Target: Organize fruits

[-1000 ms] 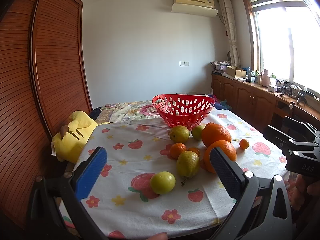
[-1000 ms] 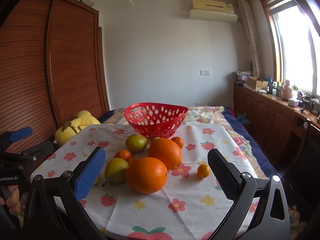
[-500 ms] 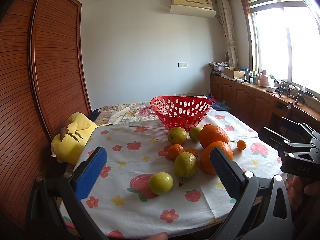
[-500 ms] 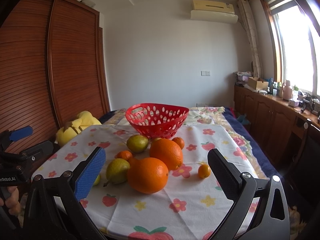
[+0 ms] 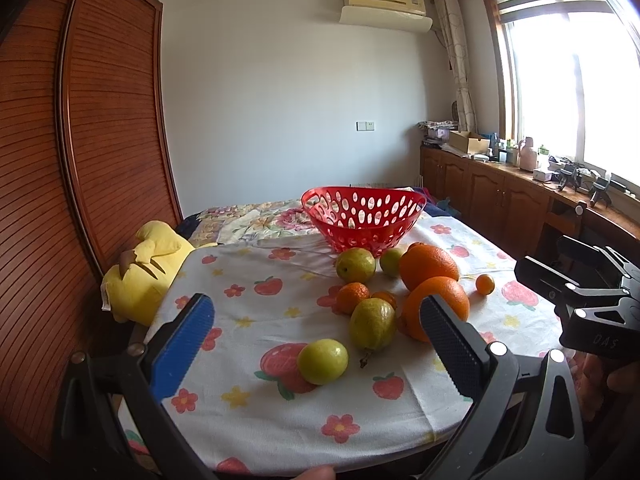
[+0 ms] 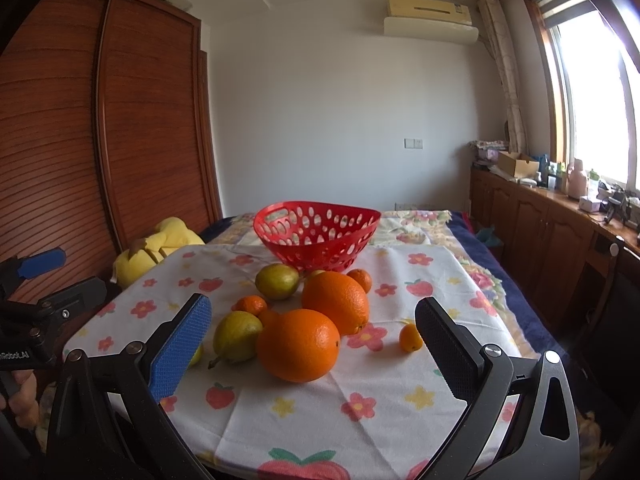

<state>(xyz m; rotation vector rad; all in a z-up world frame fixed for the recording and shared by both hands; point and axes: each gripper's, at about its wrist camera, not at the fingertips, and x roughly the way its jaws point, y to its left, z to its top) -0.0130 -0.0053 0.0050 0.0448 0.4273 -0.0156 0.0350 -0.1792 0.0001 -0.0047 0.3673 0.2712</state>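
Fruits loose on tabletop, basket empty.
Fruit cluster (image 6: 298,344) lies mid-tabletop (image 6: 384,408); red basket (image 6: 316,236) stands at far edge. Left tool (image 5: 316,340) and right tool (image 6: 312,340) hover at near edge, both wide open, holding nothing.

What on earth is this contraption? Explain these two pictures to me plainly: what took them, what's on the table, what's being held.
No robot here: a person holds a hand-operated clamp in each hand, each with a wide-angle camera looking along its two fingers. One picture comes from the left gripper, the other from the right gripper; each also glimpses the other at its edge. Both stand open and hold nothing. On the flowered tablecloth lie two large oranges, smaller tangerines, a tiny kumquat, a pear and other green-yellow fruit, such as the round one nearest the left gripper. Behind them stands an empty-looking red basket. A yellow plush toy sits beside the table.
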